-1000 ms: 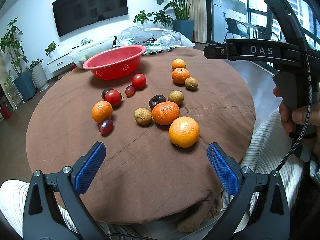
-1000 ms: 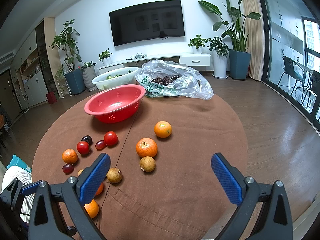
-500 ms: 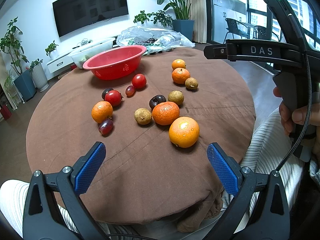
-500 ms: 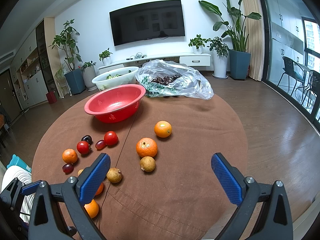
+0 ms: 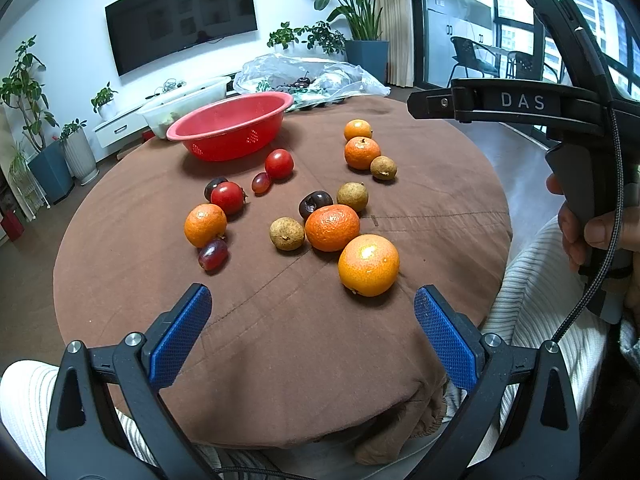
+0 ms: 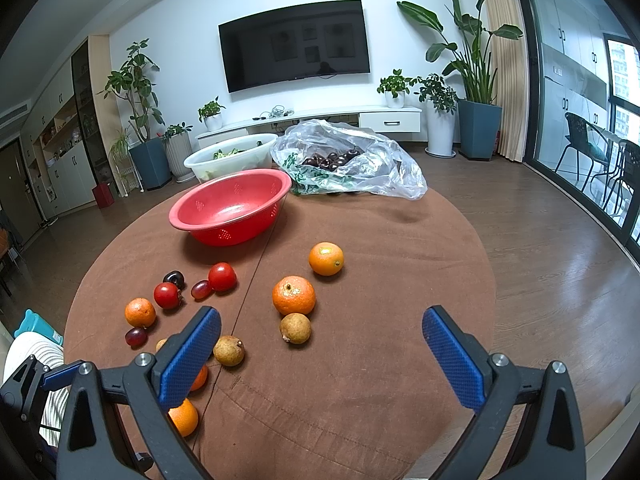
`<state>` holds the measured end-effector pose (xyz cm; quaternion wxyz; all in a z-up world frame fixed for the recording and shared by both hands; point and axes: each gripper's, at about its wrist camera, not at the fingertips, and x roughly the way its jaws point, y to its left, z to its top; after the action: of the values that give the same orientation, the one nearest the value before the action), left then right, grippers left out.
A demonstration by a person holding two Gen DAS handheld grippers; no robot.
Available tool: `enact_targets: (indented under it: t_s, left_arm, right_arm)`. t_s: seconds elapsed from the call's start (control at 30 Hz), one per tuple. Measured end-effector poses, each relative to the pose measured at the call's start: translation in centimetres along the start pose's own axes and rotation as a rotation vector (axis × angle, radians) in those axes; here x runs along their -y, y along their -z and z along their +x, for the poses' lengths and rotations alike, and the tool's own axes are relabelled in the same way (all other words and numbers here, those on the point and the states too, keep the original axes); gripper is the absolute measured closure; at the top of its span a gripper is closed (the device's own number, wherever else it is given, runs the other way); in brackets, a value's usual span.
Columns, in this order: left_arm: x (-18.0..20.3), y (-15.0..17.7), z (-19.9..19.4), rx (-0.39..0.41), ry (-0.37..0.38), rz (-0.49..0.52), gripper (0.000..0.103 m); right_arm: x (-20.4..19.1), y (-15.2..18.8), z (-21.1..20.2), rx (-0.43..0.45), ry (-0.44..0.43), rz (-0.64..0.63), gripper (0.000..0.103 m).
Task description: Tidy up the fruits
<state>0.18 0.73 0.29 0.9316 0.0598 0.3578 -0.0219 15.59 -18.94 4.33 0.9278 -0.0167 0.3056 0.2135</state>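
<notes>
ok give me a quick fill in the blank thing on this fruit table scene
1. The red colander holds ____ fruit.
2. Both the left gripper and the right gripper have their jaws ____.
3. The clear plastic bag lies beyond the colander and holds dark ____.
4. The fruit nearest the left gripper is an ____.

Missing words: no; open; cherries; orange
</notes>
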Motion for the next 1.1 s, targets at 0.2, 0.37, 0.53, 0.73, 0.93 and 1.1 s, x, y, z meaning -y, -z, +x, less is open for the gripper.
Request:
enact_targets:
  t_s: [0.2,0.37,0.53,0.73,0.93,1.1]
  left_arm:
    - [0.0,0.0,0.0,0.000,0.001,-0.002,0.000]
    - [0.0,0.0,0.0,0.000,0.001,-0.001,0.000]
    - [0.1,0.0,0.0,-0.002,-0.001,-0.001,0.000]
    - [0.0,-0.1,0.1,-0.005,-0.005,-0.008,0.000]
    - [-0.6,-0.2,0.4,-0.007,-0.008,-0.024,0.000]
    - [-1.2,-0.4,0.6,-0.008,-0.015,-0.040,0.000]
  right_arm:
    - [0.0,0.0,0.0,0.000,0.000,-0.001,0.000]
    - [0.0,0.0,0.1,0.000,0.000,-0.001,0.000]
    - [-0.1,0.0,0.2,-0.001,-0.002,-0.001,0.000]
    - [-0.1,0.0,0.1,-0.002,-0.007,-0.001,0.000]
    - [-0.1,0.1,0.7,-0.019,-0.048,0.007,0.000]
    - [-0.7,0.3,0.8,-0.030,-0.110,0.010,0.000]
